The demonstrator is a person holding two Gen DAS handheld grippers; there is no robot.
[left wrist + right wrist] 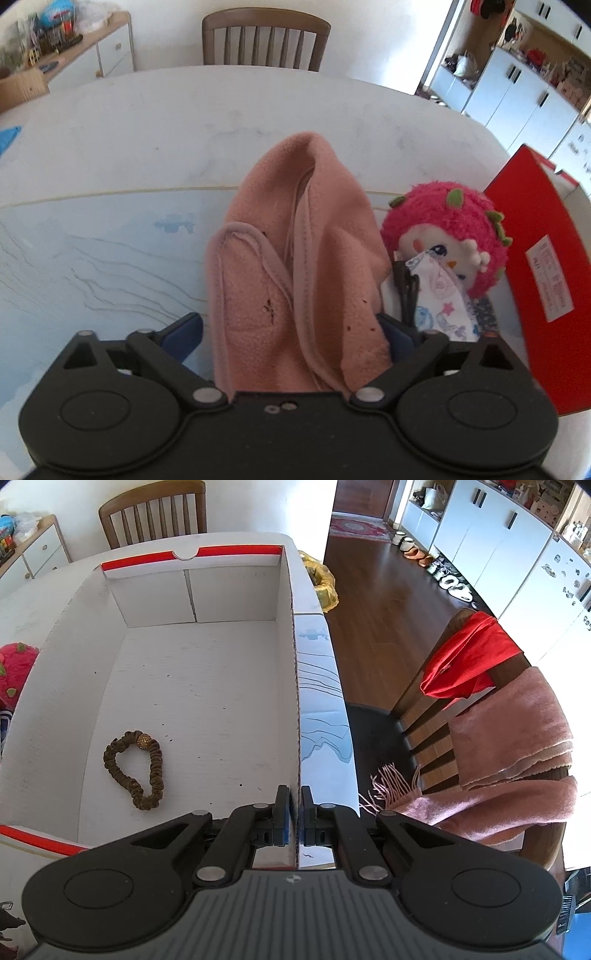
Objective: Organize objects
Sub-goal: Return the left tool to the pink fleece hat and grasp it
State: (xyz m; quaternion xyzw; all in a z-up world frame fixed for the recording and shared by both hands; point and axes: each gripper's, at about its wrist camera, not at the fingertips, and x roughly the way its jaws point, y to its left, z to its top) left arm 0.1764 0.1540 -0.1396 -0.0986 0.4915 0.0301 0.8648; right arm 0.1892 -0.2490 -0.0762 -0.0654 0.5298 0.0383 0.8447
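A pink fleece cloth [295, 240] lies bunched on the table, running back between the jaws of my left gripper [291, 326]. Those jaws stand wide; the left blue pad [184, 332] is clear of the cloth, and the right one is mostly hidden behind it. To the right of the cloth lies a pink plush doll [443, 229] in a patterned dress, against the red outside of a cardboard box [535, 240]. My right gripper [294, 794] is shut on the thin right wall of that box [290, 635]. Inside, on the white floor, lies a brown beaded hair tie [135, 771].
A wooden chair [266, 37] stands at the table's far side, with a sideboard [74, 55] at the back left. To the right of the table, another chair [424, 709] carries a red cloth [465, 657] and a pink fringed scarf [517, 738]. A yellow bag [321, 583] sits beyond the box.
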